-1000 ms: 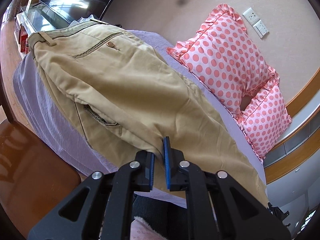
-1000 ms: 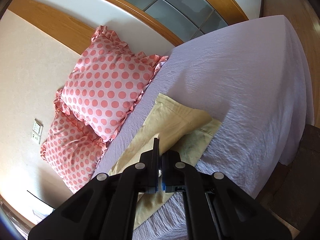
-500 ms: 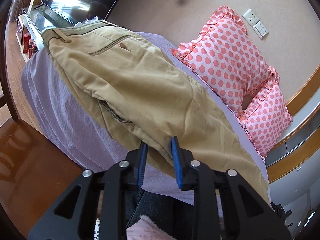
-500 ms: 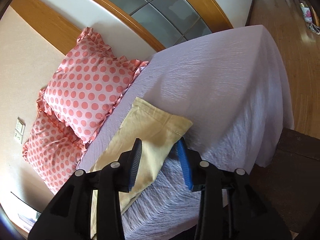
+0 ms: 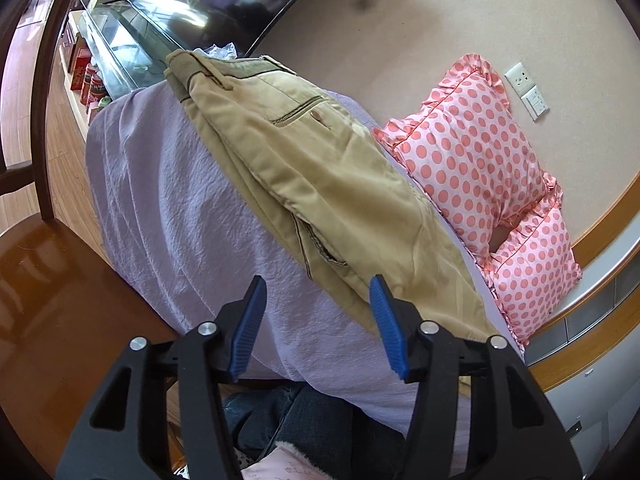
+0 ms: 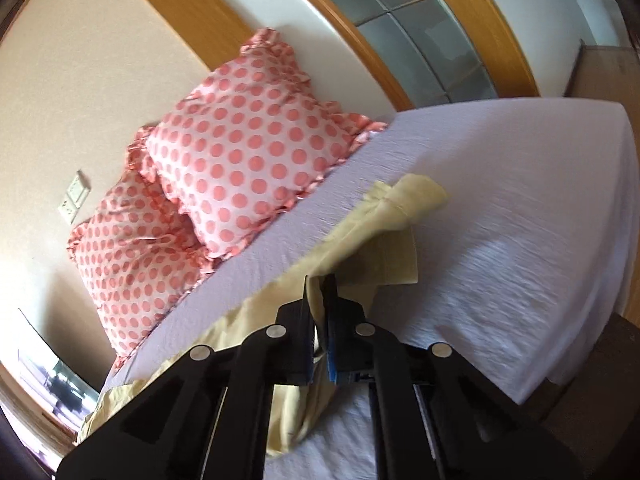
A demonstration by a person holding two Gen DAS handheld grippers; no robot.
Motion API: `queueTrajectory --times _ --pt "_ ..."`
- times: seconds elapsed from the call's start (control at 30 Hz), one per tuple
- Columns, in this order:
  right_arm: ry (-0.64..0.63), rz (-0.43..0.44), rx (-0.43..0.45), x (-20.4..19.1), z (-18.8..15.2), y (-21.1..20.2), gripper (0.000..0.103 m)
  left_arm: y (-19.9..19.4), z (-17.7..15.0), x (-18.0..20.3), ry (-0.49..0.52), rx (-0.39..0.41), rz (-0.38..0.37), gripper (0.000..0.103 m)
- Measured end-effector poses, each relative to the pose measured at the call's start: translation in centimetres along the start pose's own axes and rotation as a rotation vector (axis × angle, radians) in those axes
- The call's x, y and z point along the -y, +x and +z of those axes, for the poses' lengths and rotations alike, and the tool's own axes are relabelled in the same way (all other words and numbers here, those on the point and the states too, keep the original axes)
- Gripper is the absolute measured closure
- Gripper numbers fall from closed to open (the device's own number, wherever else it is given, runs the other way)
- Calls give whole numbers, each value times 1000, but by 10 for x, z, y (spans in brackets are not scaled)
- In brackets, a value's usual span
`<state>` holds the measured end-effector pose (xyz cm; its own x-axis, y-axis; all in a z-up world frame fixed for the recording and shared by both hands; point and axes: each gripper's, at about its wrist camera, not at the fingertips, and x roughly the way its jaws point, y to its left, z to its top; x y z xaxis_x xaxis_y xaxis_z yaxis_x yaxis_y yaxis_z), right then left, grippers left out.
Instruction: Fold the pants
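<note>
Tan pants (image 5: pixel 320 184) lie folded lengthwise on a lilac bedsheet (image 5: pixel 180 216), waistband at the far left, back pocket up. My left gripper (image 5: pixel 316 304) is open and empty, just short of the near edge of the thigh. In the right wrist view the leg end of the pants (image 6: pixel 384 232) is lifted and bunched. My right gripper (image 6: pixel 318 292) is shut on that leg fabric near the hem and holds it off the sheet (image 6: pixel 520 248).
Two pink polka-dot pillows (image 5: pixel 472 152) (image 6: pixel 240 160) lean on the wall behind the pants. A dark wooden chair (image 5: pixel 48 280) stands at the bed's near left. A glass TV stand (image 5: pixel 120 48) is beyond the bed. My knees (image 5: pixel 304 420) are below the left gripper.
My left gripper let go of the pants, opened wide and drew back. My right gripper opened half a second ago, then shut on the leg end and lifted it.
</note>
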<state>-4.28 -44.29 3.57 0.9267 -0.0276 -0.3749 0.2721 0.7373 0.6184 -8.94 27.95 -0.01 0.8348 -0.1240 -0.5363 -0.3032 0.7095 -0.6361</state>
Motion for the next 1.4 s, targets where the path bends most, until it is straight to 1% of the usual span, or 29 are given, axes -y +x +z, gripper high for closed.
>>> queueTrajectory --times 0.1,0.17,0.23,0.3,0.37,0.4,0.43,0.47,0.5,0.53,0.6,0.67,0.73,0.83,0.97,1.1,1.17,1.23,1.33,1.4 --pt "-121 148 -19 -64 3 14 98 -3 -4 4 30 18 -17 36" --pt "-196 288 -68 -114 -9 26 98 -4 -7 7 46 23 -28 32" --pt "-278 431 -146 -166 -33 38 98 -5 -10 9 60 21 -35 28" --pt "-364 557 -252 -211 -68 48 98 -6 -13 12 73 20 -47 25" --pt "-490 631 -403 -250 -114 58 97 -4 -16 14 86 9 -76 22" --pt "-570 635 -486 -264 -140 62 94 -3 -17 15 94 2 -90 21" --pt "-637 632 -546 -271 -162 63 84 -1 -18 17 102 -5 -102 18" --pt "-698 616 -590 -275 -181 63 77 2 -19 20 112 -14 -111 16" --pt "-732 598 -609 -275 -192 62 56 5 -20 22 121 -21 -120 16" --pt "-741 590 -614 -272 -197 60 35 9 -20 25 129 -30 -130 16" --pt "-706 595 -589 -263 -191 58 22 18 -20 30 140 -46 -143 15" --pt "-653 593 -560 -255 -177 60 21 26 -21 34 143 -60 -158 15" --pt "-615 560 -533 -250 -166 62 17 33 -21 38 143 -69 -174 15" --pt "-566 513 -534 -237 -156 70 17 39 -19 45 143 -67 -174 15" --pt "-540 502 -556 -231 -160 74 16 47 -12 46 106 -69 -156 15" --pt "-541 507 -557 -231 -163 78 15 46 1 40 73 -38 -111 15" --pt "-531 515 -558 -230 -163 78 15 46 1 34 46 -50 -107 15" --pt "-523 519 -559 -229 -162 78 15 47 -4 30 19 -78 -95 15" --pt "-522 519 -559 -229 -162 78 15 52 -15 25 -24 -116 -127 16" --pt "-523 521 -561 -229 -163 78 15 55 -13 26 -19 -108 -113 16"
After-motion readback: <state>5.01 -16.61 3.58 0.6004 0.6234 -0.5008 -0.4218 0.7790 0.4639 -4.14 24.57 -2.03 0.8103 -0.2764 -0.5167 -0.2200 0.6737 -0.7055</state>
